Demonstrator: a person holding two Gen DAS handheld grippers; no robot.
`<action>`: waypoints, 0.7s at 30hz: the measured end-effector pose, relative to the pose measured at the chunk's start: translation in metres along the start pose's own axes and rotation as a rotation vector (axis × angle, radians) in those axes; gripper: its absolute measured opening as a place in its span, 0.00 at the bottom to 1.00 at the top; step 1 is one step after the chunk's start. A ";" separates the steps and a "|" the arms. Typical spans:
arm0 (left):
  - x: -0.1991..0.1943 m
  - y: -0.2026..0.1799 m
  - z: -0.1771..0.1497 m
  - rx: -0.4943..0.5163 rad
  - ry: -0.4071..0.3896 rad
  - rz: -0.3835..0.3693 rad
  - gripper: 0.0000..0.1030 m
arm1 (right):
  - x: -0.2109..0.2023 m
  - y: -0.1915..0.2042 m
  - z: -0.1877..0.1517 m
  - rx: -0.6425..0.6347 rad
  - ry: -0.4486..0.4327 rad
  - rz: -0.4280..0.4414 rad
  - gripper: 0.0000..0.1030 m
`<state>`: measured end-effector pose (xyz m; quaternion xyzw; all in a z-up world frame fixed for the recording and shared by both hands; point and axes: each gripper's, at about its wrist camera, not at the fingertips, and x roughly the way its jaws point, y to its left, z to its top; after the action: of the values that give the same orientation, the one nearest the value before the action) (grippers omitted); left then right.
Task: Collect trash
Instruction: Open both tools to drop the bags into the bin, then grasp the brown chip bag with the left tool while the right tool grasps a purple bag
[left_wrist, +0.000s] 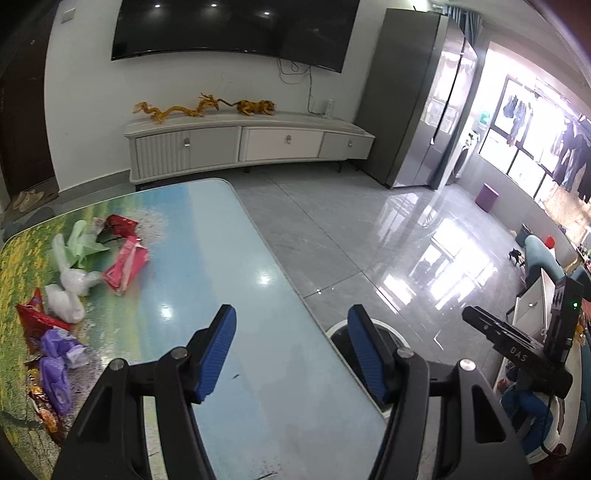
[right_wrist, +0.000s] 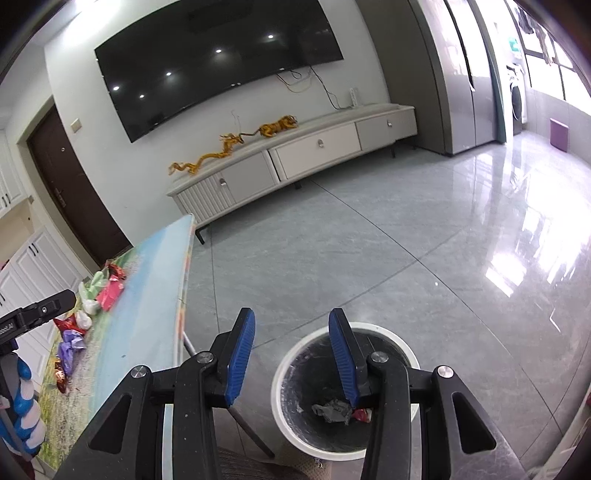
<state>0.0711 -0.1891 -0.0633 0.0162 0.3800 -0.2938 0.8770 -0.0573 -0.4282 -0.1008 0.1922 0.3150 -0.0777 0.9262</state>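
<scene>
Both pairs of fingers released, nothing between them: left gripper (left_wrist: 291, 354) over tabletop (left_wrist: 229, 266) edge, right gripper (right_wrist: 291, 356) above bin (right_wrist: 288, 391). Bin, lower centre, holds some scraps. Wrappers (left_wrist: 125, 262) and bags (left_wrist: 70, 284) remain at left of frame, so collection is judged partway.

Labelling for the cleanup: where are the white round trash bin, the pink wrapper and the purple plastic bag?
white round trash bin (right_wrist: 284, 373), right wrist view, left rim.
pink wrapper (left_wrist: 125, 266), left wrist view, middle.
purple plastic bag (left_wrist: 55, 376), left wrist view, middle.

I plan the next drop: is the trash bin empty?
No. The white trash bin holds grey crumpled paper and a red wrapper.
</scene>
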 end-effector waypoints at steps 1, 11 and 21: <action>-0.005 0.008 -0.001 -0.011 -0.007 0.010 0.59 | -0.002 0.005 0.001 -0.009 -0.006 0.005 0.38; -0.073 0.133 -0.037 -0.178 -0.077 0.172 0.59 | -0.012 0.072 0.012 -0.112 -0.030 0.080 0.38; -0.109 0.237 -0.095 -0.354 -0.052 0.281 0.59 | 0.018 0.165 0.013 -0.255 0.031 0.220 0.40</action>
<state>0.0750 0.0859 -0.1031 -0.0925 0.3970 -0.0977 0.9079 0.0074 -0.2833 -0.0521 0.1078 0.3136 0.0678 0.9410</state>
